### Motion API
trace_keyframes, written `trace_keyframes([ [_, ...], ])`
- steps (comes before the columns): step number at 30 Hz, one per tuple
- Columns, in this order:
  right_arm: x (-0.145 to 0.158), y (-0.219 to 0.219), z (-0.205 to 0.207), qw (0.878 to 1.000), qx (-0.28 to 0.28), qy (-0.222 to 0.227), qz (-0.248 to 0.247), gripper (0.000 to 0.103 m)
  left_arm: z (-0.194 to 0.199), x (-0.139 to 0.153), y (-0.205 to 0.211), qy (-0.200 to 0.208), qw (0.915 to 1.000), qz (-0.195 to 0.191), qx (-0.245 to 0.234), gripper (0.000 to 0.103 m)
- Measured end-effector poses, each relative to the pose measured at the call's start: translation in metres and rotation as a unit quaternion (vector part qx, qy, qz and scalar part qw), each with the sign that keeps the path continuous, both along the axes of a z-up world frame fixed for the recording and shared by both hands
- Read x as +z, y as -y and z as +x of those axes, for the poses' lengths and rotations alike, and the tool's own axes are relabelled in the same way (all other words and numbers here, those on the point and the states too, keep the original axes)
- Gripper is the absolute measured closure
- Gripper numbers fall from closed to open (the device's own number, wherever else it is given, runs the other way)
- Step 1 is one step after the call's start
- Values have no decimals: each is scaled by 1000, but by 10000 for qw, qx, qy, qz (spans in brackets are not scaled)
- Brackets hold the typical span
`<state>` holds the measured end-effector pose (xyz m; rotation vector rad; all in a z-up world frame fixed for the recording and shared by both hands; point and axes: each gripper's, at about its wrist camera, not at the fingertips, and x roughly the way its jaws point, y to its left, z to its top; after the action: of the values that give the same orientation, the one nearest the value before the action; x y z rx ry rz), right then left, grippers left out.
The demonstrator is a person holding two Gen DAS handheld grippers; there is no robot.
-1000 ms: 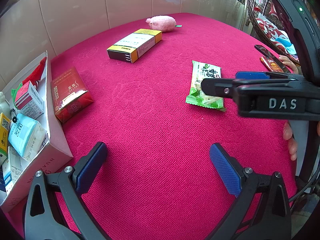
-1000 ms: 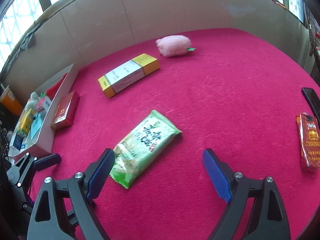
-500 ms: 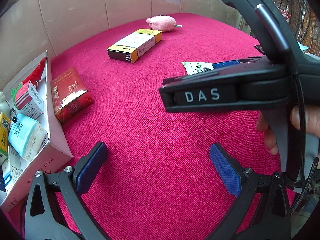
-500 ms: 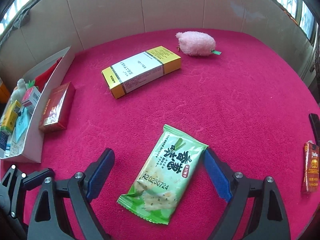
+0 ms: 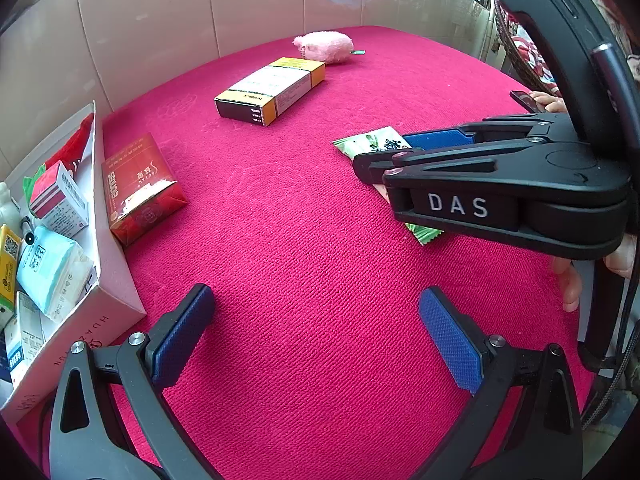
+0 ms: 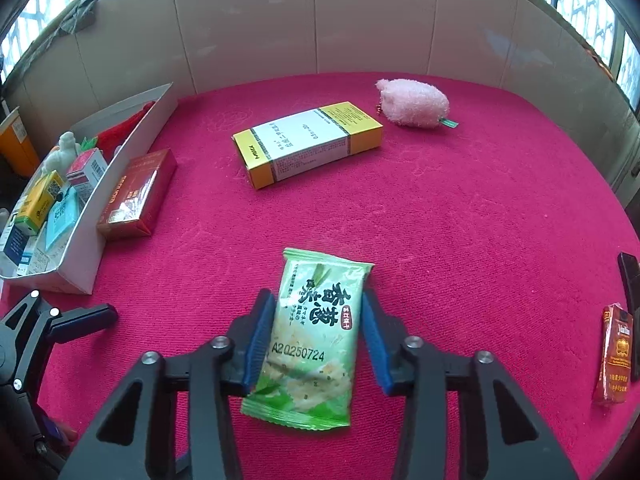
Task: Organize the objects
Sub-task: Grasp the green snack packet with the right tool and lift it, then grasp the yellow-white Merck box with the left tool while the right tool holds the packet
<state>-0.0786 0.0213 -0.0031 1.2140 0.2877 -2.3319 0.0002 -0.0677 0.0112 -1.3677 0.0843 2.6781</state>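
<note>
A green snack packet [image 6: 316,332] lies on the red cloth, between the blue pads of my right gripper [image 6: 318,312]. The jaws are closing and both pads touch the packet's long sides. From the left wrist view the right gripper [image 5: 384,152] stretches in from the right over the packet [image 5: 372,142], a hand holding it. My left gripper [image 5: 314,308] stands open above bare cloth with nothing between its fingers. A white open box [image 5: 108,272] with several small packs in it sits at the left, also seen as the white box [image 6: 132,140] in the right wrist view.
A red carton [image 6: 136,196] leans against the white box. A yellow and white box [image 6: 308,144] and a pink plush toy [image 6: 412,102] lie farther back. At the right edge are a red pack [image 6: 614,352] and a black phone [image 6: 630,280]. Tiled wall borders the table behind.
The right gripper moved over the green packet and its jaws have drawn in from wide apart to both sides of the packet. The left gripper has kept still.
</note>
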Motion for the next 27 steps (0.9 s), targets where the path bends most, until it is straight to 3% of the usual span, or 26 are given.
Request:
trace_keyframes([
  [6, 0, -21, 3, 9994, -51, 101, -327, 64, 9, 15, 3, -281, 9987, 425, 10, 0],
  [12, 20, -61, -4, 9966, -381, -76, -731, 64, 11, 59, -4, -913, 9948, 414, -190, 0],
  [17, 30, -85, -15, 9928, -594, -144, -1026, 64, -27, 89, -1, -1188, 9916, 397, -314, 0],
  [21, 31, -97, -19, 9908, -631, -127, -1187, 64, -66, 100, 3, -1188, 9910, 342, -511, 0],
  [27, 28, -108, -25, 9878, -681, -35, -1403, 64, -153, 90, 12, -637, 9969, 216, -401, 0],
])
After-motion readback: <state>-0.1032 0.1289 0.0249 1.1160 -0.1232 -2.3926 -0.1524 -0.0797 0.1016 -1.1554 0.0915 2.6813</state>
